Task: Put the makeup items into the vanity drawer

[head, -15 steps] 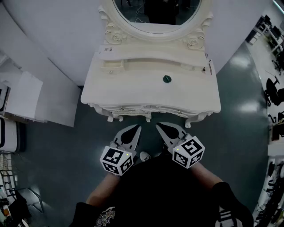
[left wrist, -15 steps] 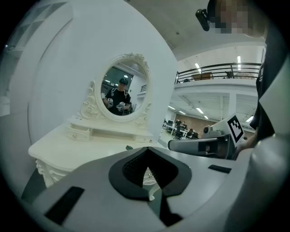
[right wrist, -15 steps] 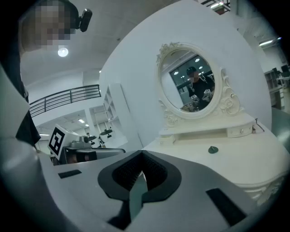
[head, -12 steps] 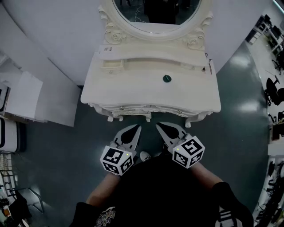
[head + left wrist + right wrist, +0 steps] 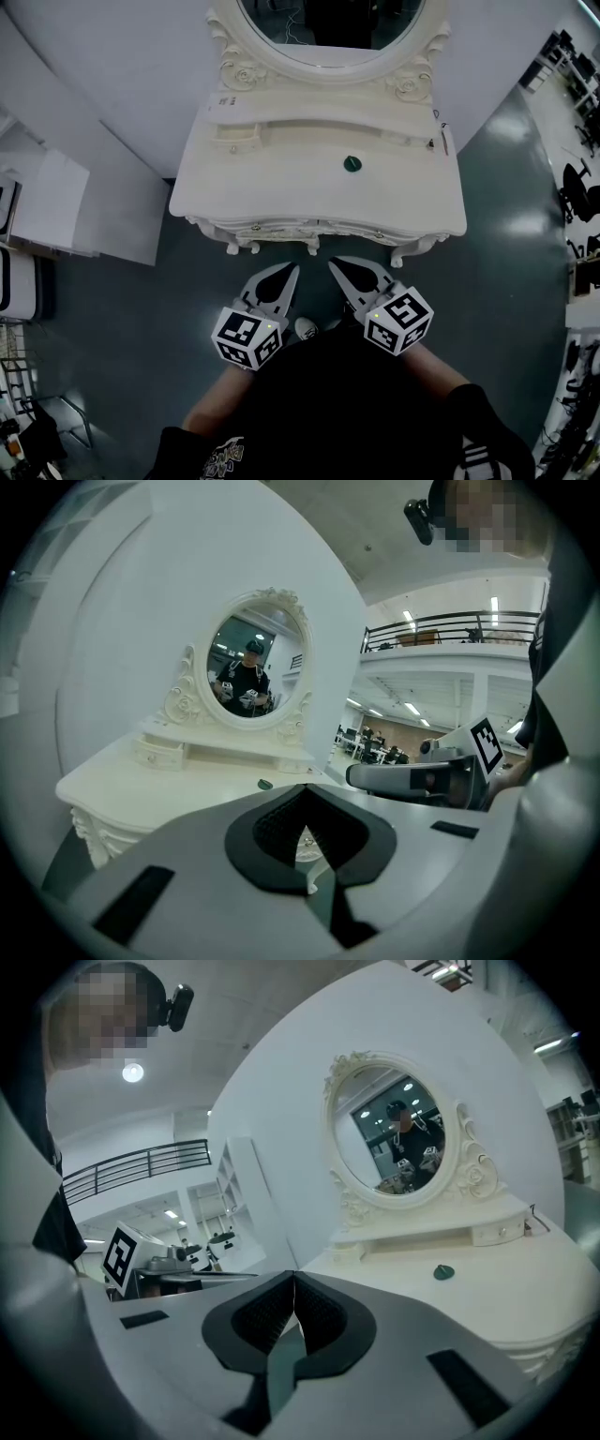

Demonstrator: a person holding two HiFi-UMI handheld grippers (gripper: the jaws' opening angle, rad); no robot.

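Basically nothing started: left gripper (image 5: 289,270) and right gripper (image 5: 336,265) both hang near the person's body, short of the vanity, fingers (image 5: 178,855) pressed fully together on each, holding nothing. Only makeup item I can see is a small dark green round piece (image 5: 352,166) sitting alone mid-desk, right of centre. Drawer front (image 5: 314,228) looks closed, so I'd pull it by a knob with one gripper first, square to the front. Then open the other and drop onto the green piece from above; it's low and likely to skid. Desk (image 5: 272,187) is cream and ornate, with an oval mirror (image 5: 328,28) behind. Dark glossy floor (image 5: 122,309), open hall, office chairs far right.
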